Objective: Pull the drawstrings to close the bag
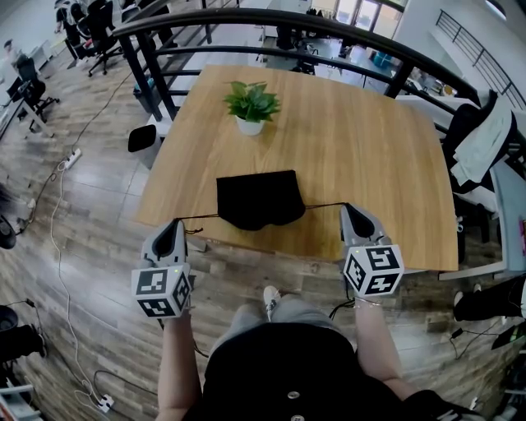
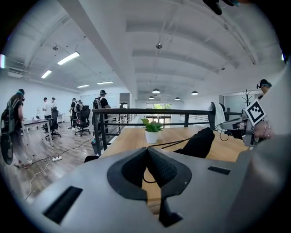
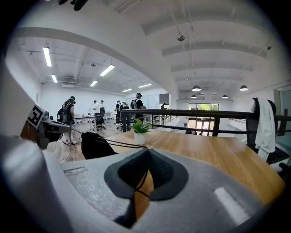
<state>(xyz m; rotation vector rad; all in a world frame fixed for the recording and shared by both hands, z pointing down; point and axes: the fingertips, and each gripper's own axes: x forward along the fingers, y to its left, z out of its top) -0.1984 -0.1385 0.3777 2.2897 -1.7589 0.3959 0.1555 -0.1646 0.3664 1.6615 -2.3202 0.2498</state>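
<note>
A black drawstring bag lies flat near the front edge of the wooden table. Its mouth edge looks bunched. One black drawstring runs taut from the bag's left side to my left gripper, which is shut on it. In the left gripper view the cord leads from the closed jaws toward the bag. A second drawstring stretches from the bag's right side into my right gripper, also shut on it. The right gripper view shows that cord reaching the bag.
A small potted plant stands on the table behind the bag. A black railing runs along the table's far side. Office chairs and people are on the floor beyond. A jacket hangs at the right.
</note>
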